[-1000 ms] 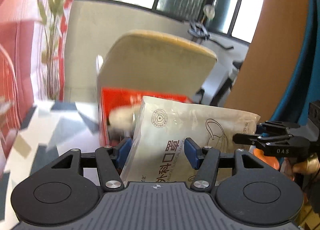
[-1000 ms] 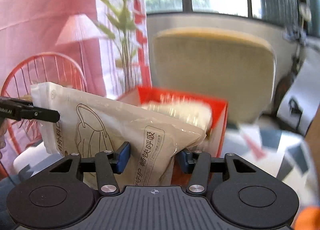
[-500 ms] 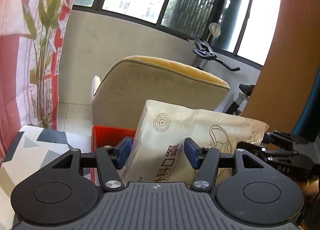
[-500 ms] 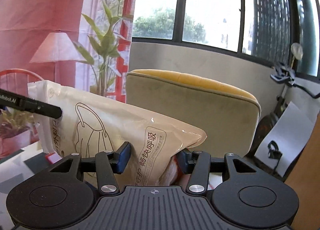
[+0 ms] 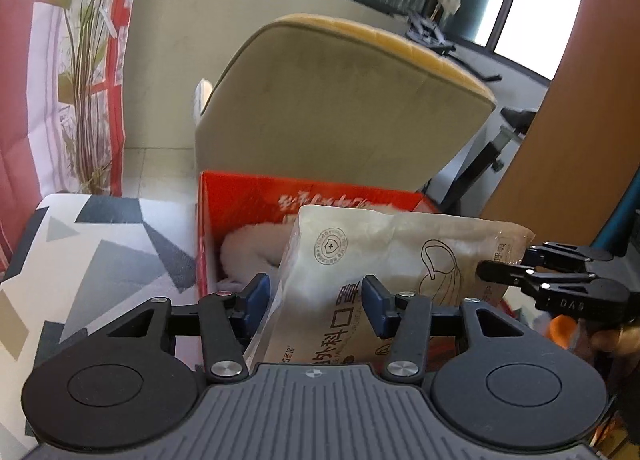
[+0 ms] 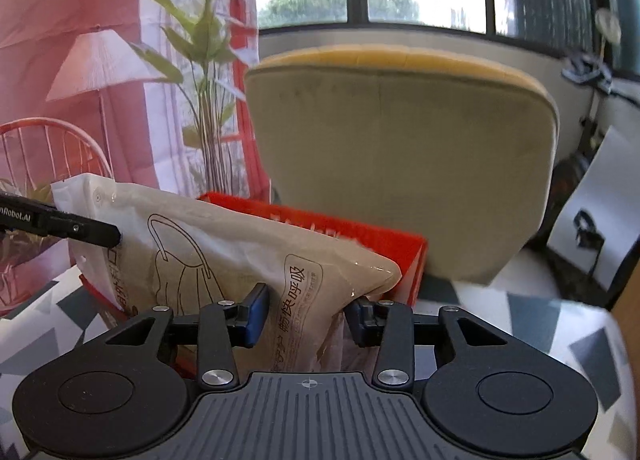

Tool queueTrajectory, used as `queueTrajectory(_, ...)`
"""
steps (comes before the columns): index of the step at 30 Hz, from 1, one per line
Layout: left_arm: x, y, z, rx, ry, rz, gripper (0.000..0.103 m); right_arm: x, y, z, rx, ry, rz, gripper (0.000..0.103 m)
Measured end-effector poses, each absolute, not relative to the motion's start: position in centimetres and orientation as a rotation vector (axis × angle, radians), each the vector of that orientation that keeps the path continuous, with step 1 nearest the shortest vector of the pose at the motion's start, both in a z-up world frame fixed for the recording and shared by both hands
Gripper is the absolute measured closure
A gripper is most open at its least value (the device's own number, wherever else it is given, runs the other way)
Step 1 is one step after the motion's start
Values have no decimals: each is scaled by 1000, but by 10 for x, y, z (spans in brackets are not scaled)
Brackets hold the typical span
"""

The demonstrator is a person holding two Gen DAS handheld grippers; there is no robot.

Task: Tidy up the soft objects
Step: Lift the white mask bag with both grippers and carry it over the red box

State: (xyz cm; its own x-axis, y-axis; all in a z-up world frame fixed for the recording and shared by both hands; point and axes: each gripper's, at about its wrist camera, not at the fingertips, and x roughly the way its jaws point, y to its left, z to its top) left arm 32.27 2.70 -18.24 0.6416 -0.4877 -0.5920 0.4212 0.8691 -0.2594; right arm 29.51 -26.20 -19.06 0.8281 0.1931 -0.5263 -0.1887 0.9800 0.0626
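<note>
Above the open red cardboard box [image 5: 240, 212], both grippers' jaws clamp the beige plastic mask packet [image 5: 392, 252]; you should lower it level beside the white fluffy bundle [image 5: 248, 248], then release together.

Geometric-patterned table [image 5: 108, 256] carries a red box [image 5: 240, 196].

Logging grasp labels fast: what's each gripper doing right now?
Left gripper: shut on one end of the mask pack, above the red box.
Right gripper: shut on the other end of the mask pack.
</note>
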Motion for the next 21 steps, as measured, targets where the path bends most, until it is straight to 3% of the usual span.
queueTrajectory(21, 355, 3, -214, 2, 847, -442, 51, 343, -247, -229, -6, 790, 138, 79)
